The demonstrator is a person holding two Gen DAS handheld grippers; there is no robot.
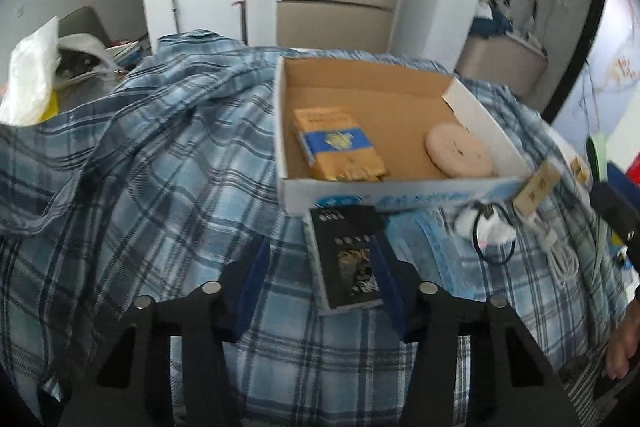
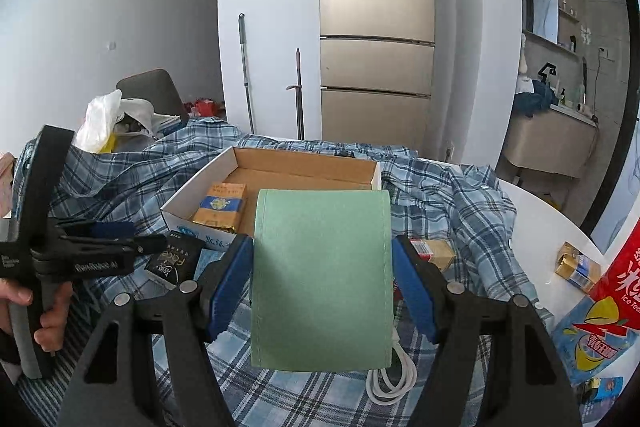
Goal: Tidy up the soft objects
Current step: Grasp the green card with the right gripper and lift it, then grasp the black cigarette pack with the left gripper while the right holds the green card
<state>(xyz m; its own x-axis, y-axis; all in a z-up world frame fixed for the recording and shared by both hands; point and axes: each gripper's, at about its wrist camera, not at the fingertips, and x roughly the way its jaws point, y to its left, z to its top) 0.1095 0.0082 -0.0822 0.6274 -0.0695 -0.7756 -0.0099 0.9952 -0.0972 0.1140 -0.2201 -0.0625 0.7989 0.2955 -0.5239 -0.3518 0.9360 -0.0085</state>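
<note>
Between right gripper (image 2: 322, 269) pads, green pouch (image 2: 322, 279) clamped

Counts, both views:

- 1 cardboard box (image 1: 400, 193), open top
- 2 items inside: 1 yellow-blue pack (image 1: 340, 147), 1 round pink disc (image 1: 458, 149)
- 1 black packet (image 1: 348, 259) just in front of the box
- 1 plaid cloth (image 1: 140, 167) covering the table
- 1 green pouch (image 2: 322, 279)
- 1 white cable coil (image 2: 390, 383)
- 1 black hair tie (image 1: 494, 239)
- 2 more small yellow boxes on right: 1 w/ red (image 2: 434, 253), 1 w/ blue (image 2: 576, 265)
- 1 red-blue ice tea bag (image 2: 600, 315)
- 2 grippers: left gripper (image 1: 320, 291), right gripper (image 2: 322, 289)
</note>
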